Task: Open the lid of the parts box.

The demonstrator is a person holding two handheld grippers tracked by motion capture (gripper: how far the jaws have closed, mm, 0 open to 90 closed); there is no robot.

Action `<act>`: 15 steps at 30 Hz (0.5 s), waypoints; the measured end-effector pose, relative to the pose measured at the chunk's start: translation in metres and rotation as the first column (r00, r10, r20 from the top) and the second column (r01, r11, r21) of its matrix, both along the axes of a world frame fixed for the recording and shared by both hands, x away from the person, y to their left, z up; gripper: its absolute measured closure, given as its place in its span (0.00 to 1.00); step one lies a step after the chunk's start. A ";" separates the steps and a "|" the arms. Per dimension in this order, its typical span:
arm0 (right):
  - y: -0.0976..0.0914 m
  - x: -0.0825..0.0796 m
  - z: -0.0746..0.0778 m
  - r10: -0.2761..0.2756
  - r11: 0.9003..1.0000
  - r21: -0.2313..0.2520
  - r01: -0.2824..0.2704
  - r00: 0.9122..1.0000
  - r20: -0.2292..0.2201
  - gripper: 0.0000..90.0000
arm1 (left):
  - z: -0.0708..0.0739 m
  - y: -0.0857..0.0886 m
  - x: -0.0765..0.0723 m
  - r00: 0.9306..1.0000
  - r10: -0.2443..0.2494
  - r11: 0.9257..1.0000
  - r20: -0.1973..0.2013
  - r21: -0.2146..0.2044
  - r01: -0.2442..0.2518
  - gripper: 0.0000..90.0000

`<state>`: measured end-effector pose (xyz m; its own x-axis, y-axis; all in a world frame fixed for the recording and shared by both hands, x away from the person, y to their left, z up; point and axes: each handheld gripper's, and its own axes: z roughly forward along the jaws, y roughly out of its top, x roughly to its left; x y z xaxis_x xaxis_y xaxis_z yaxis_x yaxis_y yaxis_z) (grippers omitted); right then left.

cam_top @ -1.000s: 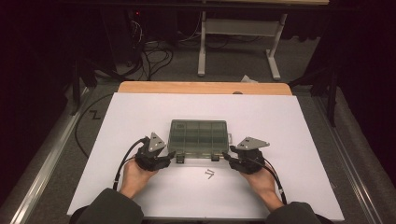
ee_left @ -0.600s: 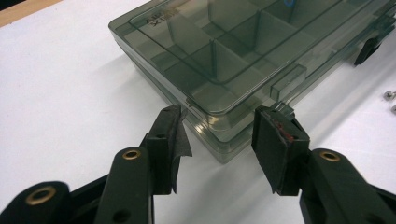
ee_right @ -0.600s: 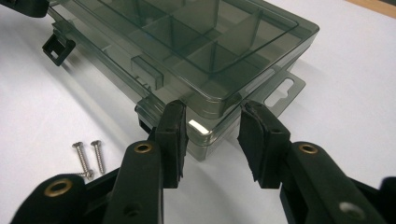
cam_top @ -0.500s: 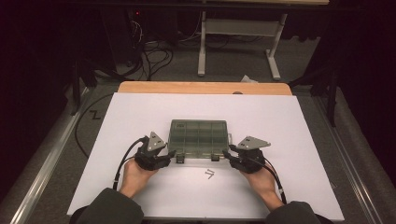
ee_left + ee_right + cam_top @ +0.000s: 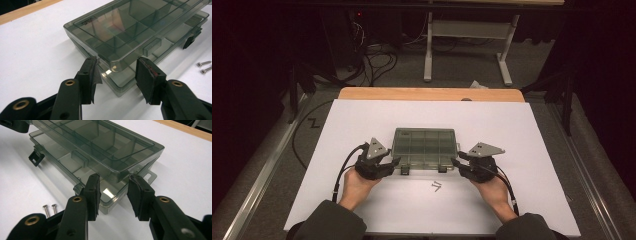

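Observation:
A smoky see-through compartment box [image 5: 424, 145] lies on the white sheet with its lid [image 5: 120, 30] raised a little off the base at the front. My left gripper [image 5: 394, 162] sits at the box's near left corner, and that lid corner lies between its pads [image 5: 116, 65], which press on it. At the near right corner my right gripper [image 5: 455, 162] has just been closing its jaws on the lid corner [image 5: 113, 180], and its pads touch both sides. Both dark front latches [image 5: 188, 42] [image 5: 36, 157] hang down unlatched.
Two small screws [image 5: 435, 187] [image 5: 203, 67] [image 5: 49, 208] lie on the sheet just in front of the box. The white sheet [image 5: 362, 120] spreads wide around it, with a wooden table edge [image 5: 432, 94] at the back. Cables and desk legs [image 5: 427, 55] stand beyond.

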<state>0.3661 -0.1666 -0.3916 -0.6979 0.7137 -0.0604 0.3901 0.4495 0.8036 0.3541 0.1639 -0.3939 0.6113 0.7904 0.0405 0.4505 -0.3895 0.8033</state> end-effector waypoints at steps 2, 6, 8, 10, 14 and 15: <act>0.000 0.001 0.002 0.002 1.000 0.009 -0.002 1.000 0.003 0.71 | 0.002 0.000 0.002 1.000 0.001 1.000 -0.002 -0.003 -0.001 0.58; 0.000 0.004 0.008 0.005 1.000 0.010 -0.005 1.000 0.003 0.71 | 0.007 0.001 0.005 1.000 0.001 1.000 -0.002 -0.013 -0.001 0.58; 0.001 0.005 0.011 0.002 1.000 0.005 -0.002 1.000 0.007 0.71 | 0.009 0.000 0.007 1.000 0.004 1.000 0.002 -0.015 -0.004 0.57; 0.001 0.007 0.014 0.001 1.000 0.002 -0.001 1.000 0.013 0.71 | 0.012 0.001 0.008 1.000 0.002 1.000 0.003 -0.018 -0.002 0.57; 0.001 0.009 0.020 0.005 1.000 -0.004 -0.005 0.999 0.031 0.71 | 0.016 0.000 0.010 1.000 0.011 1.000 0.015 -0.023 -0.011 0.57; 0.001 0.010 0.021 0.003 1.000 -0.002 -0.003 0.999 0.032 0.71 | 0.016 0.000 0.011 1.000 0.013 1.000 0.019 -0.028 -0.013 0.57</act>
<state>0.3759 -0.1654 -0.3705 -0.6976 0.7115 -0.0843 0.3631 0.4525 0.8145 0.3650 0.1642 -0.3776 0.6002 0.7993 0.0295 0.4400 -0.3608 0.8223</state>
